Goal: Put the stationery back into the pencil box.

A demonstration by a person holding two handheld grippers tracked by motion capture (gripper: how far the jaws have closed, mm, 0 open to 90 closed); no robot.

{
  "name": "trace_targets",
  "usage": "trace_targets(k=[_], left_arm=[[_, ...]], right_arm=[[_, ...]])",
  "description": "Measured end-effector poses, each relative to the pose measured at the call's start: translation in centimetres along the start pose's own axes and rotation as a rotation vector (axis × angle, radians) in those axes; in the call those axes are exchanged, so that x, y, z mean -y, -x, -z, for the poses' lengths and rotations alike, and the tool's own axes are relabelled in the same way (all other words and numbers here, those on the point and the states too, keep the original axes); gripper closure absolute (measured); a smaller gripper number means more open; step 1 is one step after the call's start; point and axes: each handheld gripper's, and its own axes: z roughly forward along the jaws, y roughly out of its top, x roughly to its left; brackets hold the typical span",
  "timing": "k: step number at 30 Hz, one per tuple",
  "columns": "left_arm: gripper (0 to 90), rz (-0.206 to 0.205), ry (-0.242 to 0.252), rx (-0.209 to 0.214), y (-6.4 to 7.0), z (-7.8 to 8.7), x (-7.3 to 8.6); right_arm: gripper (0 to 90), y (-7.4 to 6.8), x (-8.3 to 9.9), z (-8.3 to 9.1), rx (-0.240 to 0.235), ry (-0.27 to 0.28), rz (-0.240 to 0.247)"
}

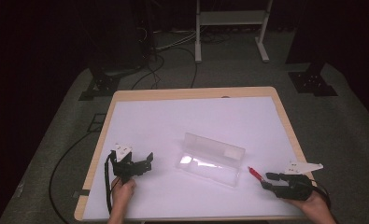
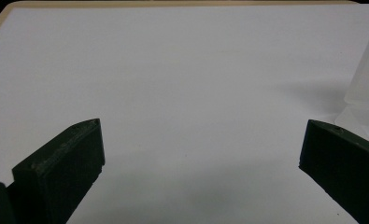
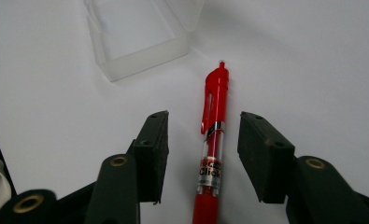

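Observation:
A red click pen (image 3: 213, 140) lies on the white table top (image 1: 173, 126), its clip end pointing away from me. My right gripper (image 3: 204, 123) is open, one jaw on each side of the pen with a gap on both sides. In the high view the pen (image 1: 252, 171) sticks out left of the right gripper (image 1: 267, 180) near the table's front right. An open clear plastic case (image 1: 210, 161) sits at the middle; its near end (image 3: 135, 42) is just beyond the pen. The left gripper (image 1: 145, 164) rests at the front left, jaws wide open (image 2: 203, 126) over bare table.
The case's edge (image 2: 366, 79) shows at the far right of the left gripper view. A wooden rim (image 1: 285, 121) borders the table. Stand legs (image 1: 198, 42) and cables (image 1: 163, 60) lie on the floor behind the table.

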Motion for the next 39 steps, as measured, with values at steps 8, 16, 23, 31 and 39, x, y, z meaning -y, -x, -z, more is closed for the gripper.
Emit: trace_targets(k=[8,16,23,31,39], left_arm=[[0.0,0.002,-0.003,-0.001,0.0,-0.01,-0.01],[0.0,0.003,0.0,-0.001,0.01,-0.01,0.0],[0.0,0.004,-0.003,-0.001,-0.01,0.0,0.0],[0.0,0.004,-0.003,-0.001,-0.02,0.01,0.0],[0.0,0.007,-0.002,-0.001,-0.03,0.02,0.01]], right_arm=[[59.5,-0.05,0.34,0.04,0.016,-0.009,0.004],[65.7,-0.1,0.65,-0.3,0.035,-0.024,0.01],[70.6,-0.16,0.69,-0.36,0.04,-0.024,0.011],[76.6,-0.2,0.78,-0.37,0.053,-0.019,0.017],[78.3,-0.26,0.77,-0.39,0.051,-0.019,0.011]])
